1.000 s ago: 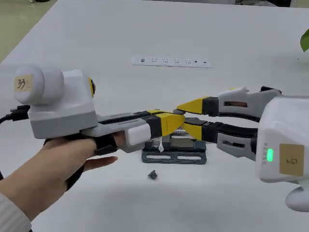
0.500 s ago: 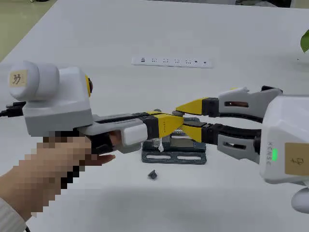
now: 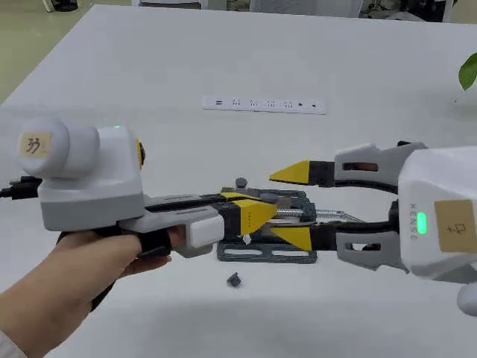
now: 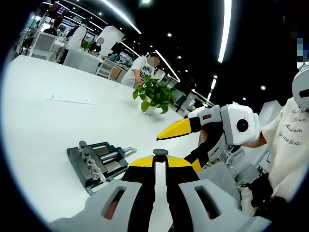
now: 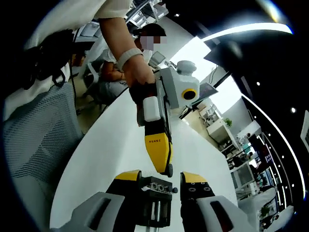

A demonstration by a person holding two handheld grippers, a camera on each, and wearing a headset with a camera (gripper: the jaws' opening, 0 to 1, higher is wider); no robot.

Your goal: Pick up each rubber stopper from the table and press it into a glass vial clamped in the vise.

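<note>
left gripper (image 4: 160, 162), bottom centre of its own view, is clenched on a dark rubber stopper (image 4: 160, 152) just over the vise (image 3: 268, 253) mid-frame; right gripper (image 3: 291, 205) is spread wide and empty, its jaws either side of the vise; a second stopper (image 3: 234, 280) lies on the table (image 3: 335, 74) just below the vise

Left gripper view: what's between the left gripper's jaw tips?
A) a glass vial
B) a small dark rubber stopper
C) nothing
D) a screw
B: a small dark rubber stopper sits pinched at the yellow tips of the left gripper, while the vise lies beyond it, apart from the jaws.
</note>
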